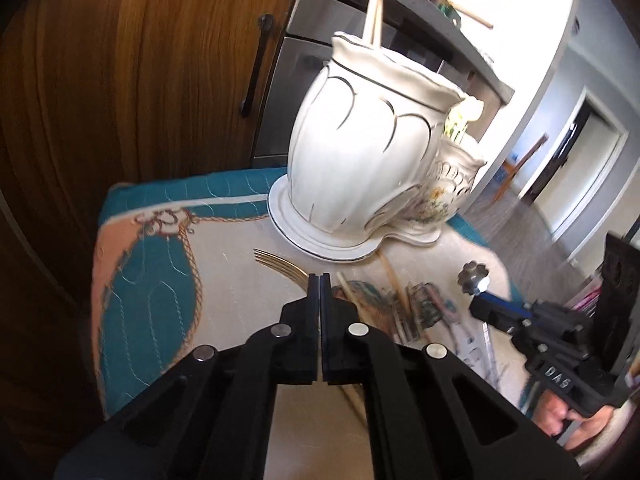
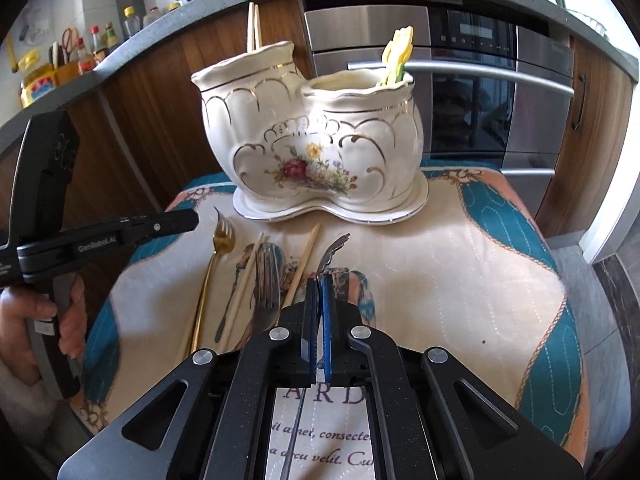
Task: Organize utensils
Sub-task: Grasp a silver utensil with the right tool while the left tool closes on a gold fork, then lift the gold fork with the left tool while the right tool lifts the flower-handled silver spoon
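Glossy ceramic holder [image 2: 312, 148]; right gripper [image 2: 319, 280] pinches a slim metal utensil [image 2: 330, 254], left gripper [image 1: 320, 280] clenched empty.

Left wrist view: low, close, facing the ceramic holder [image 1: 360, 152] end-on from its left. Right wrist view: close, facing its floral front [image 2: 312, 148] squarely. Shared: holder, quilted cloth [image 1: 160, 280], utensils before it.

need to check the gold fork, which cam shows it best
The right wrist view: the gold fork lies in full on the cloth, tines toward the ceramic holder. In the left wrist view only its tines show; the shut left gripper hides the rest.
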Motion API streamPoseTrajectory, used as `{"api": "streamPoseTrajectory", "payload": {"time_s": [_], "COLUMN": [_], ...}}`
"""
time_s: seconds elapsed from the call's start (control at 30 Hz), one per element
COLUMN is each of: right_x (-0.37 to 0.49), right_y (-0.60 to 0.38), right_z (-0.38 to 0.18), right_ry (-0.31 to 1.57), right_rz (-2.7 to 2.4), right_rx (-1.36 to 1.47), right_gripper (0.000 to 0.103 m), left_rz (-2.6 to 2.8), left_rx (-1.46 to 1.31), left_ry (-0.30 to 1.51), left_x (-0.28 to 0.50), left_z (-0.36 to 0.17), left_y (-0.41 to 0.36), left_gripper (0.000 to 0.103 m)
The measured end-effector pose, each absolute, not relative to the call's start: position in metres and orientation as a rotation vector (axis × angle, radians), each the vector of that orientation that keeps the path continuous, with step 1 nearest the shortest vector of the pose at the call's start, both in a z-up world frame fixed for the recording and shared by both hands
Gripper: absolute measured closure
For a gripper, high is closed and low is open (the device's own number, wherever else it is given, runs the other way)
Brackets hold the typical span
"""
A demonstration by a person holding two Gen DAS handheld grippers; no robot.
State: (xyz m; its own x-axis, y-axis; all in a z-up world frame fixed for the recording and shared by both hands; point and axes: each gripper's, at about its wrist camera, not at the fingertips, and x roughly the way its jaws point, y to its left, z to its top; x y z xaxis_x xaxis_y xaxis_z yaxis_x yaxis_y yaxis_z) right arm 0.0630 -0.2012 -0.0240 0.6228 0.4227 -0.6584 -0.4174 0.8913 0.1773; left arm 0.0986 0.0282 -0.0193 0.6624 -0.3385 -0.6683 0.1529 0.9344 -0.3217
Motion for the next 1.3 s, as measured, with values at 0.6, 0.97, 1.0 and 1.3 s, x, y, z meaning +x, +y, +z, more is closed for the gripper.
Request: {"api": "streamPoseTrajectory", "payload": {"time_s": [0.6, 0.97, 1.0, 1.3], "right_x": [0.061, 0.067, 0.067, 0.061], "right_y": [-0.197, -0.171, -0.17, -0.179], "right_z": [-0.034, -0.052, -0.052, -0.043], "right_ry": [0.831, 0.923, 0.922, 0.867], "right_rz": [0.522, 0.502, 0.498, 0.516], "right_rx": [-0.017, -0.163, -0.171, -0.097], "right_gripper": [0.102, 0.085, 0.087, 0.099], "left_rz": [-0.18, -0.232, -0.238, -0.308], "left_rx": [-0.125, -0.196, -0.201, -0.223], "left_ry": [0.9, 0.826, 0.816, 0.701], "left_x": [0.128, 0.101, 0.098, 0.071], "left_z": [-0.05, -0.038, -0.036, -0.01], "left_y": [-0.002, 0.019, 0.021, 0.029], "left_gripper": [0.091, 0.094, 0.095, 0.095]}}
